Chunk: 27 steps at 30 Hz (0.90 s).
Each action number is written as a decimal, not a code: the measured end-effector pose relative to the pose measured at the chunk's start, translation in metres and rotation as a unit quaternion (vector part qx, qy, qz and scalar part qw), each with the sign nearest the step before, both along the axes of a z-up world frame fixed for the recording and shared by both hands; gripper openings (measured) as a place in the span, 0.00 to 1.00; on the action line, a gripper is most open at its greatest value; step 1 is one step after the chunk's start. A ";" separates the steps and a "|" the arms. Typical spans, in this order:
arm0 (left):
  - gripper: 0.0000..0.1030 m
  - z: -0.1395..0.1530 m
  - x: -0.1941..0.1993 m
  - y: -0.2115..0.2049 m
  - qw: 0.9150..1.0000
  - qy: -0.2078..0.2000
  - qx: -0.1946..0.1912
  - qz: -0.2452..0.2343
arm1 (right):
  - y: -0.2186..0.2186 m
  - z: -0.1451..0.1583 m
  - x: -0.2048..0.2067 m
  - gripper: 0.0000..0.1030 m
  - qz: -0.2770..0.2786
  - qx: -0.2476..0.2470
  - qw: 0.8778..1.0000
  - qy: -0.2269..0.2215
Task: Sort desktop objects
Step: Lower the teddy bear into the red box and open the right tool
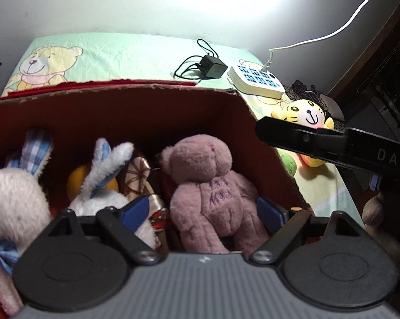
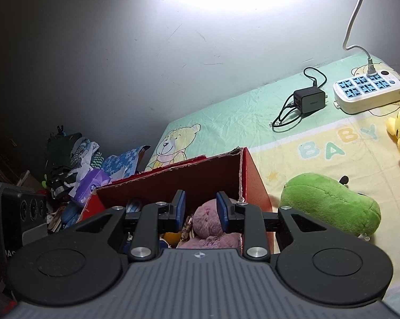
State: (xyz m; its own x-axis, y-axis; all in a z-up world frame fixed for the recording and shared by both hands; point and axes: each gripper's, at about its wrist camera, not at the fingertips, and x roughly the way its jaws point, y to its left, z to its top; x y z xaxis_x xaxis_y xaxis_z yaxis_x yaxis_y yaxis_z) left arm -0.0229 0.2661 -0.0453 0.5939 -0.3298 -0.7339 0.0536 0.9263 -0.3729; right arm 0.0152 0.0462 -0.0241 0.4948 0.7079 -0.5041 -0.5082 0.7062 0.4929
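Observation:
A pink teddy bear lies inside the red cardboard box, among a white bunny plush and a blue-eared bunny. My left gripper hangs open over the box, its blue pads either side of the bear, with a gap on the left side. My right gripper hovers above the box's near right corner, slightly open with nothing between its fingers; the bear's head shows below. On the bed right of the box lie a green plush and a yellow tiger plush.
A white power strip with a plugged-in white cable and a black charger with its cord lie at the back of the bear-print sheet. Clothes and clutter pile up left of the bed. The right gripper's black body crosses the left wrist view.

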 end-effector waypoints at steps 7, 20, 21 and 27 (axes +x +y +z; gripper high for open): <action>0.86 0.010 -0.019 0.005 0.998 -0.022 0.060 0.018 | -0.002 0.001 -0.002 0.29 -0.001 0.007 1.000 0.001; 0.88 0.015 -0.031 0.007 0.998 -0.036 0.051 0.024 | -0.001 0.004 -0.008 0.29 0.024 0.023 0.999 -0.001; 0.89 0.015 -0.031 0.007 0.998 -0.034 0.049 0.025 | -0.001 0.004 -0.008 0.29 0.024 0.022 0.999 -0.002; 0.91 0.014 -0.030 -0.001 0.997 -0.033 0.057 0.024 | -0.004 0.004 -0.009 0.29 0.023 0.023 0.999 0.000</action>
State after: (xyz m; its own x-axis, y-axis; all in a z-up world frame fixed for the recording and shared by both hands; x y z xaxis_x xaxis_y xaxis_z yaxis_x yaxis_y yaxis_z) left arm -0.0533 0.2655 -0.0309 0.6560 -0.2157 -0.7233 0.0290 0.9648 -0.2614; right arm 0.0064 0.0420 -0.0201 0.4620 0.7517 -0.4706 -0.5395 0.6594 0.5236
